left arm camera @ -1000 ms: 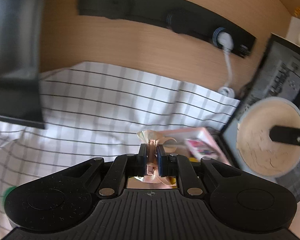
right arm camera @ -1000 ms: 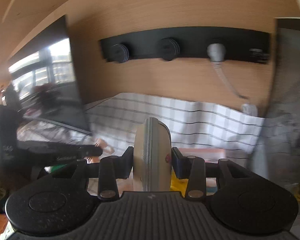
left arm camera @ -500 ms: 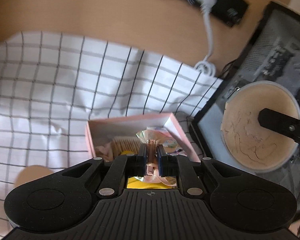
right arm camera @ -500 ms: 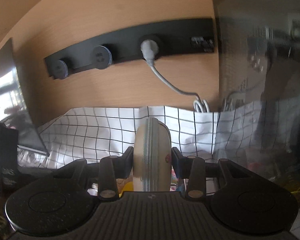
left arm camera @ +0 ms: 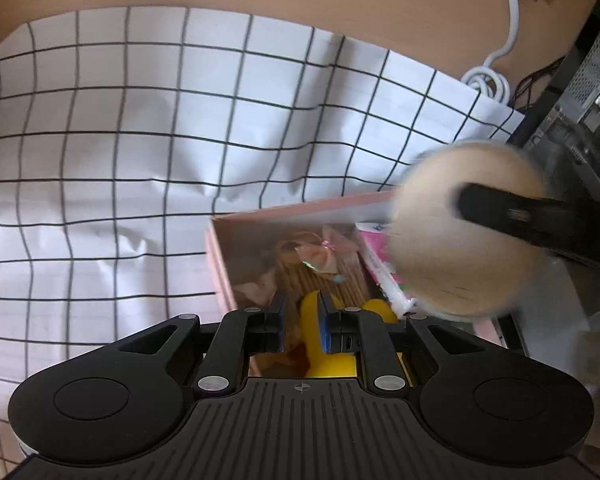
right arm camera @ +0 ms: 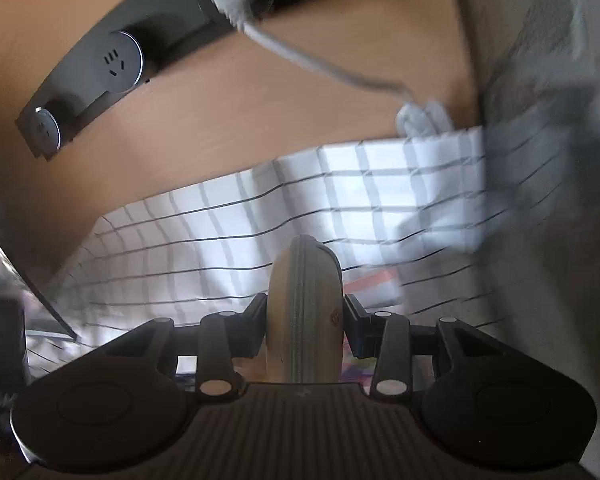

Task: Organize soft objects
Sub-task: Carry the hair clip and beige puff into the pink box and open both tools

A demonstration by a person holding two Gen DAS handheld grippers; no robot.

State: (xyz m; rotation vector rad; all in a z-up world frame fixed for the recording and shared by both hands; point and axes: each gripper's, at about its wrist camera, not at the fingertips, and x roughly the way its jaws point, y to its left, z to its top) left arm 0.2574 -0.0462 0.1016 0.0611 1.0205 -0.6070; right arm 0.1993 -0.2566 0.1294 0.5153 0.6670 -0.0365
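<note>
A pink box (left arm camera: 284, 210) sits on the checked cloth (left arm camera: 140, 128) and holds soft items: a pink bow in clear wrap (left arm camera: 326, 258), a yellow toy (left arm camera: 314, 320) and a pink-and-white pack (left arm camera: 376, 256). My left gripper (left arm camera: 301, 322) is open and empty just above the box, the bow lying below it. My right gripper (right arm camera: 305, 320) is shut on a round beige zip pouch (right arm camera: 304, 312). The pouch also shows blurred in the left wrist view (left arm camera: 460, 236), over the box's right end.
A wooden back wall carries a black socket strip (right arm camera: 112, 64) with a white plug and cable (left arm camera: 508, 28). A dark metal computer case (left arm camera: 592, 92) stands at the right of the box.
My left gripper has opened and the wrapped bow now lies in the pink box. My right gripper has swung left with the pouch, over the box's right end.
</note>
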